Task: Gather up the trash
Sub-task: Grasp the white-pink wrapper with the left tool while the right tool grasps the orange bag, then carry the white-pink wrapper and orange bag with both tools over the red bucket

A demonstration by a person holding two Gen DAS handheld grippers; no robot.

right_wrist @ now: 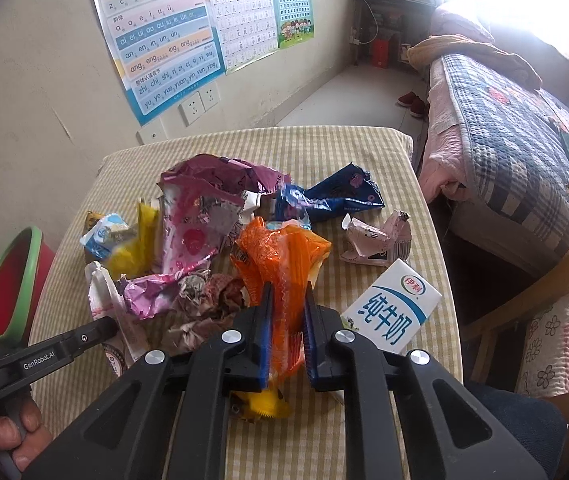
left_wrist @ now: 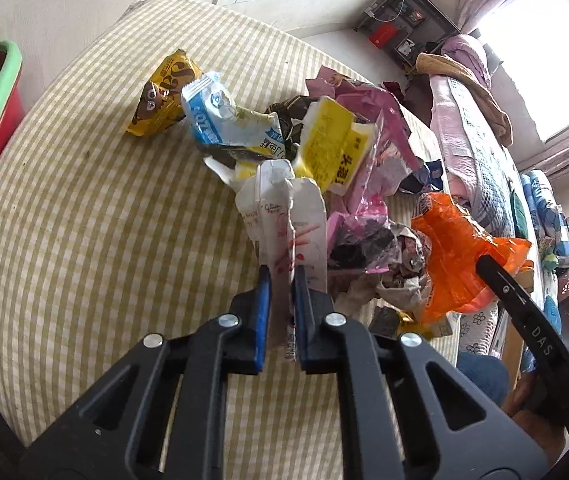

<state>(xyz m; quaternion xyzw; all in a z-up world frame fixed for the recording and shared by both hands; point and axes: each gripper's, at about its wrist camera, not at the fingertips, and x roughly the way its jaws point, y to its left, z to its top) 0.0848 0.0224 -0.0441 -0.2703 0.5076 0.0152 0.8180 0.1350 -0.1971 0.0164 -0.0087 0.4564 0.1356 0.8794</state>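
In the left wrist view, the left gripper (left_wrist: pixel 283 270) had its fingers clamped narrowly on a white wrapper (left_wrist: pixel 284 216) standing upright above the desk (left_wrist: pixel 84 220), while in the right wrist view the right gripper (right_wrist: pixel 287 292) pinched an orange bag (right_wrist: pixel 280 256) between its fingers beside the litter pile.

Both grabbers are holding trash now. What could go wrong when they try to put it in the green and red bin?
1. The left gripper pinches only the bottom edge of the tall white wrapper, so it might slip or flop out.
2. The orange wrapper in the right gripper sits against the trash pile, so lifting could drag pieces along.
3. The bin stands beside the table, off its left edge, so a loose piece could fall on the floor.
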